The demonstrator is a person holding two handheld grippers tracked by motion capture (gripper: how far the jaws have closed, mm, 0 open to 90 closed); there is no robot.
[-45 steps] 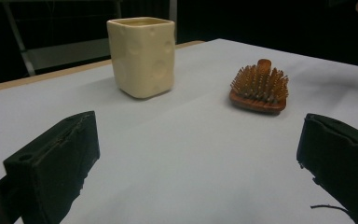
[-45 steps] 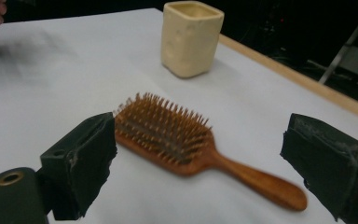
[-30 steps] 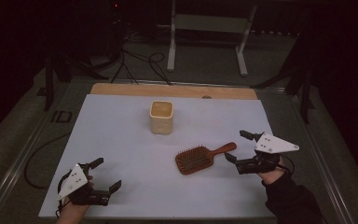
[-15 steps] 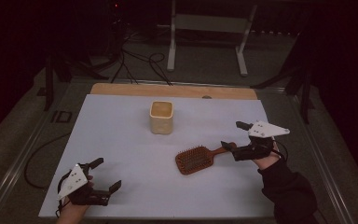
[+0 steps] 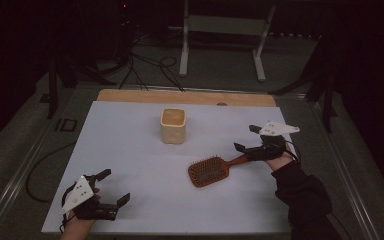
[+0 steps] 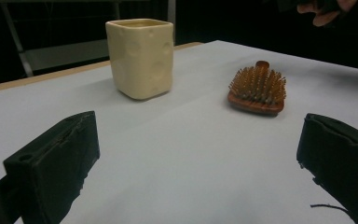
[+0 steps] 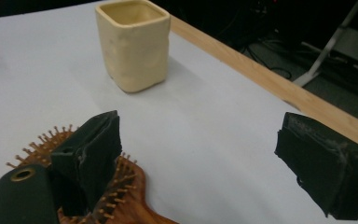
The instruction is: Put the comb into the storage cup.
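Note:
A cream square cup (image 5: pixel 173 126) stands upright in the middle of the white table (image 5: pixel 130 145). A brown hairbrush (image 5: pixel 210 171) lies bristles up to its right, handle pointing at my right gripper (image 5: pixel 245 137). That gripper hovers open at the handle's end, holding nothing. In the right gripper view, the left jaw overlaps the hairbrush (image 7: pixel 116 196), and the cup (image 7: pixel 133 44) stands beyond my right gripper (image 7: pixel 200 158). My left gripper (image 5: pixel 115 186) rests open at the near left corner. The left gripper view looks past my left gripper (image 6: pixel 198 163) to the cup (image 6: pixel 141 58) and the hairbrush (image 6: pixel 257 88).
A wooden strip (image 5: pixel 185 96) runs along the table's far edge. Beyond it stand a metal frame (image 5: pixel 220 25) and cables (image 5: pixel 145 65) on a dark floor. The person's dark sleeve (image 5: pixel 305 195) reaches in at the near right.
My right gripper has moved away from the person and slightly left, ending above the hairbrush's handle end. The hairbrush, the cup and my left gripper have stayed put.

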